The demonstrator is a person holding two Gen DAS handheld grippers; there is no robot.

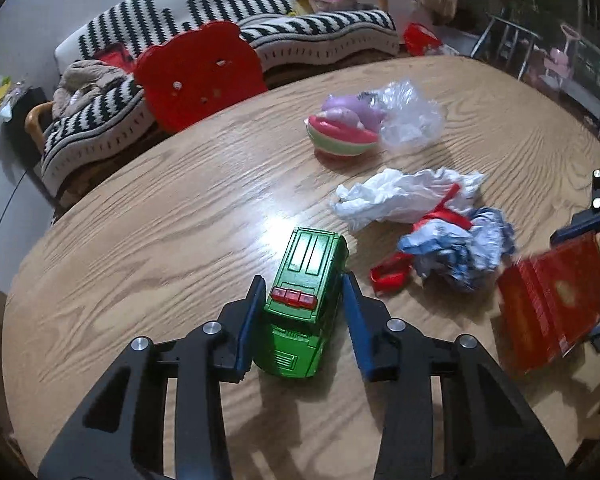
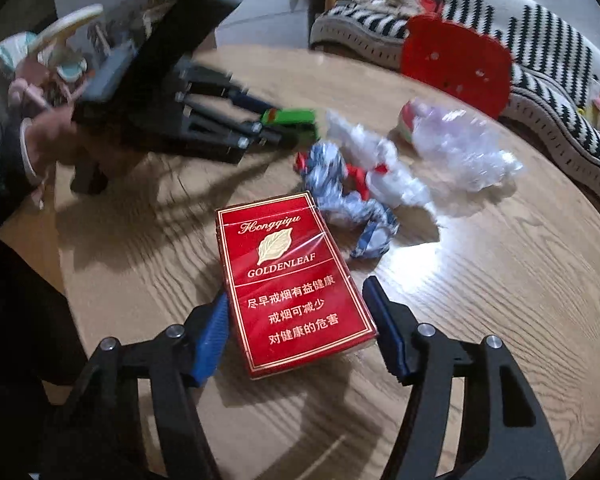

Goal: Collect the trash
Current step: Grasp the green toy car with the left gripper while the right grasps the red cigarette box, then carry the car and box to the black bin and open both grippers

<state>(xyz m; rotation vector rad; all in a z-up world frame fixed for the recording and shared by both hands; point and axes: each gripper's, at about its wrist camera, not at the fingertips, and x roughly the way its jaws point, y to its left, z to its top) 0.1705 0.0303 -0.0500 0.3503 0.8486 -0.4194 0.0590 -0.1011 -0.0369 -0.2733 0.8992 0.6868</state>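
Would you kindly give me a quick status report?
Left gripper open around green toy van. Right gripper open around red cigarette pack. Crumpled wrappers on table, uncollected.

- Toy van sat on table, between left gripper fingers.
- Crumpled wrappers lay right of it.
- Cigarette pack lay between right gripper fingers.

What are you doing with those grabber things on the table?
A person holds a grabber in each hand at a round wooden table. The left gripper sits around a green toy van, its fingers on either side but not clearly squeezing. The right gripper sits around a red cigarette pack, one finger touching, the other a little apart. Crumpled white plastic, a blue-and-white wrapper, a clear bag and a pink toy wait behind them.
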